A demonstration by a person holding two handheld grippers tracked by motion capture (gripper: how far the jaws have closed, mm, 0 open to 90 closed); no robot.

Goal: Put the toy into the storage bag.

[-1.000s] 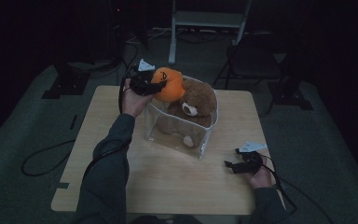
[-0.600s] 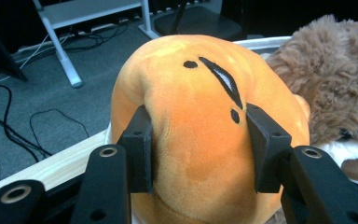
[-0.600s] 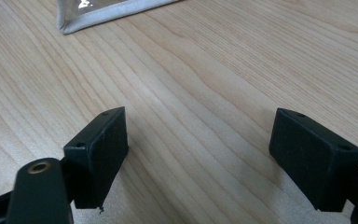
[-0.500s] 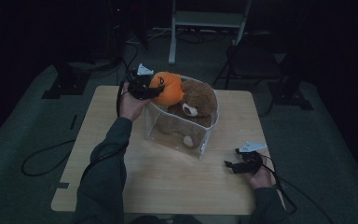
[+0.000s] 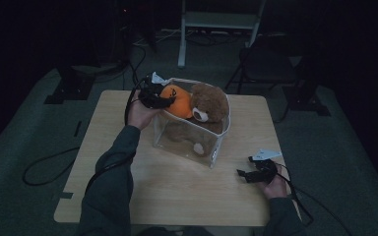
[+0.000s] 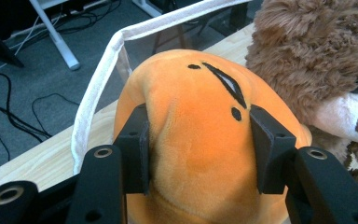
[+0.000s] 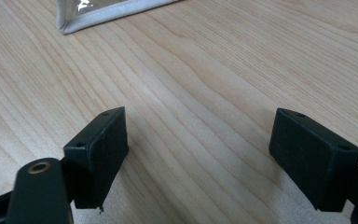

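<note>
Orange plush toy point(image 6: 200, 140), atop clear bin's point(image 5: 189, 142) rim

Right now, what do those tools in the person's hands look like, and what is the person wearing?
Both are black. The left gripper has two blocky, flat-faced jaws on arms with round metal-ringed holes. The right gripper has the same black blocks. Each carries a pale three-cornered plate on top and trails a black cable. The person wears dark grey-green long sleeves.

The plush point(image 6: 200, 140) is orange with small black face marks. The bear point(image 6: 307, 51) is brown with a cream muzzle. The bin point(image 5: 189, 142) is clear with white edging. The fingers point(image 7: 100, 154) are black, the table point(image 7: 205, 79) pale wood grain.
</note>
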